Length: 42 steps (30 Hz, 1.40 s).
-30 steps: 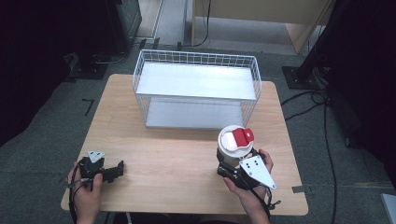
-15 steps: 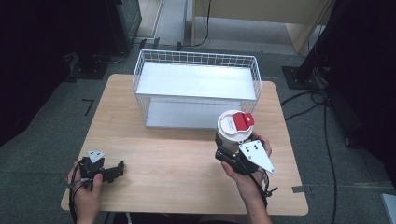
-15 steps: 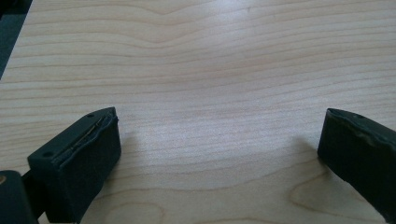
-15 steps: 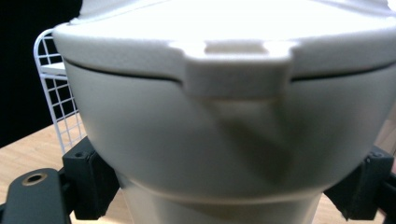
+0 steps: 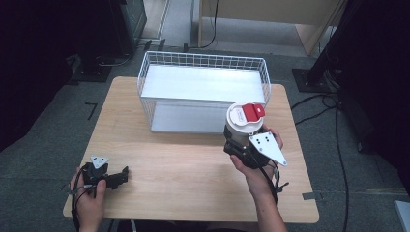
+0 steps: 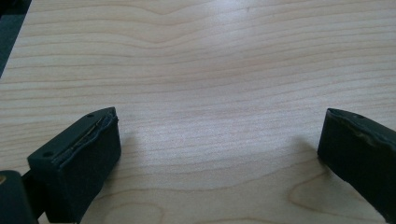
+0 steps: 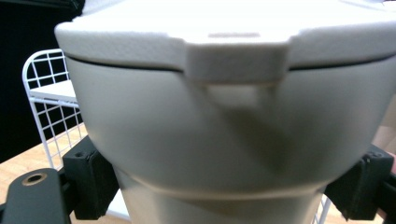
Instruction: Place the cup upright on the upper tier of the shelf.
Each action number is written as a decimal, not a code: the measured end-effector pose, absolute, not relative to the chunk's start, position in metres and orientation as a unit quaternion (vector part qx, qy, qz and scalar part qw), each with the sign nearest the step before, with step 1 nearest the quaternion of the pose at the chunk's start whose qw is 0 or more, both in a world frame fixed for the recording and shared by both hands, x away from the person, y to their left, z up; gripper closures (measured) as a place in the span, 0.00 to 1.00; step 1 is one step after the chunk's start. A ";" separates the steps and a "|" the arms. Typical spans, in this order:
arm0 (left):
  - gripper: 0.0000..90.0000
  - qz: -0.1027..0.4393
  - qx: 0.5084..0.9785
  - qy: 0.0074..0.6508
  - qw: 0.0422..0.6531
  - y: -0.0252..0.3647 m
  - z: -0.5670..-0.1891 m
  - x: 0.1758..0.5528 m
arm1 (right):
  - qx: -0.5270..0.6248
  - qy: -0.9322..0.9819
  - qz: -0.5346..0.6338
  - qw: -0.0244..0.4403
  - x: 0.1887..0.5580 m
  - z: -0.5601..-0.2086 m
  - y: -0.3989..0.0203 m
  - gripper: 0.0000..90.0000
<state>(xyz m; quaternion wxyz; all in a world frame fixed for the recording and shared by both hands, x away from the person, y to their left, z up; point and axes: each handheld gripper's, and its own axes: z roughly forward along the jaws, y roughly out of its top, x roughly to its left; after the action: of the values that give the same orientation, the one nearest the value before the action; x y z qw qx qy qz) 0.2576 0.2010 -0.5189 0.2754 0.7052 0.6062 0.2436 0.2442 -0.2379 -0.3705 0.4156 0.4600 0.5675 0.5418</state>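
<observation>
A white jar (image 5: 242, 122) with a red flap on its lid is lifted off the table at the right, just in front of the white wire basket (image 5: 203, 72). My right gripper (image 5: 240, 143) is shut on the jar below its lid. Close up in the right gripper view, the jar (image 7: 224, 116) stands between both jaws, which press its sides. My left gripper (image 5: 118, 177) rests low at the table's front left, open. Its jaws are wide apart over bare wood (image 6: 219, 107), with nothing between them.
The wire basket holds a white shelf (image 5: 203, 83) at mid-height and stands at the back of the wooden table (image 5: 183, 169). Black stands and cables lie on the floor to the right (image 5: 333, 101). Bare wood stretches between the two hands.
My right gripper has carried the jar up and away from the person, closer to the basket's front right corner. The left gripper has stayed where it was.
</observation>
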 end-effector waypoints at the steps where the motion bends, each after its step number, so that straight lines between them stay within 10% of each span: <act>1: 0.00 0.244 0.705 0.606 0.275 0.201 -0.519 0.258 | 0.459 0.567 0.543 0.416 0.247 -0.368 -0.237 0.14; 42: 0.00 0.243 0.710 0.600 0.278 0.201 -0.519 0.258 | 0.455 0.556 0.556 0.418 0.340 -0.320 -0.213 0.14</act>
<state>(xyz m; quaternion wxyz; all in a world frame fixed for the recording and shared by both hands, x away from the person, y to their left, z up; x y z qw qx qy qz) 0.2578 0.2006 -0.5190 0.2781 0.7096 0.6003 0.2426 0.3404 -0.2126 -0.3202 0.4177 0.4554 0.5562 0.5558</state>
